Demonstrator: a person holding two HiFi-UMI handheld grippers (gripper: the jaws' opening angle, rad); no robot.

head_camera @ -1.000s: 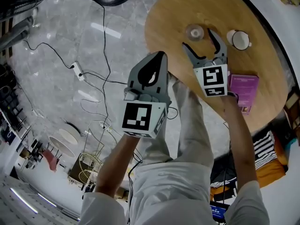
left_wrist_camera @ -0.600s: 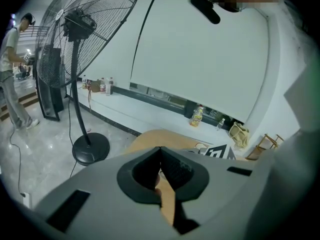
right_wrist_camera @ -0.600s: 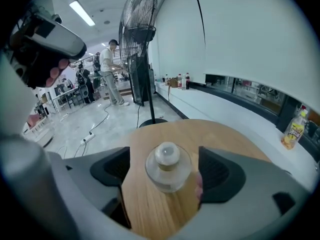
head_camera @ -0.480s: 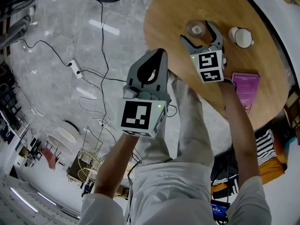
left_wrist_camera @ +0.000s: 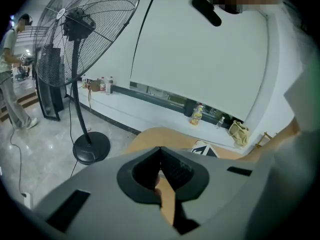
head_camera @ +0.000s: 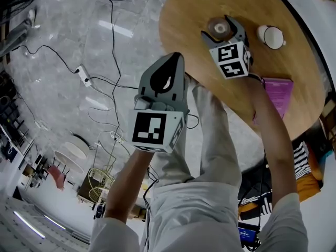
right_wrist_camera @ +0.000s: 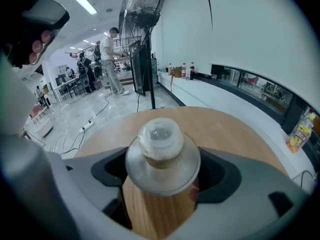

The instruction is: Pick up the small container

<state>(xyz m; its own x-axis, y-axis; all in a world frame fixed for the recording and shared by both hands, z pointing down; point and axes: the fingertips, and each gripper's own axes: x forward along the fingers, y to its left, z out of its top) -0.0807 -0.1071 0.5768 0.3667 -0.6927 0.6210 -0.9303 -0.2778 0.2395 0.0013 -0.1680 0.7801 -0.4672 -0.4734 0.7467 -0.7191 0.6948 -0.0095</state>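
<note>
Change, right gripper: my right gripper (head_camera: pixel 219 31) has moved further out over the table (head_camera: pixel 184 14) than a second ago, when it hung short of the small container (head_camera: pixel 217 27) with its jaws spread wide.
Change, jaws: the right jaws have drawn in and now sit on either side of the container, against its wide rim.
Change, left gripper: my left gripper (head_camera: pixel 174 64) is almost where it was, held off the table edge over the floor.
Left jaws: pressed together, with nothing between them.
Container position: it stands on the wooden table near the far edge, between the right jaws; I can't tell whether its base has left the wood.
Neighbours: a white mug (head_camera: pixel 270 35) is just to the right of the right gripper, and a purple book (head_camera: pixel 281 91) lies nearer me, partly under my right forearm.
Head view only: it shows the whole layout, both marker cubes, and the cables and power strip (head_camera: pixel 84 75) on the marble floor.
Right gripper view only: the container (right_wrist_camera: pixel 161 154) is close up here, showing a clear round knob on a wide grey lid with something brownish under it, and the jaw pads meet the lid's edge left and right; people (right_wrist_camera: pixel 111 59) stand far back in the room.
Left gripper view only: a tall standing fan (left_wrist_camera: pixel 85 29) and bottles (left_wrist_camera: pixel 197 115) on a low ledge along the white wall.
</note>
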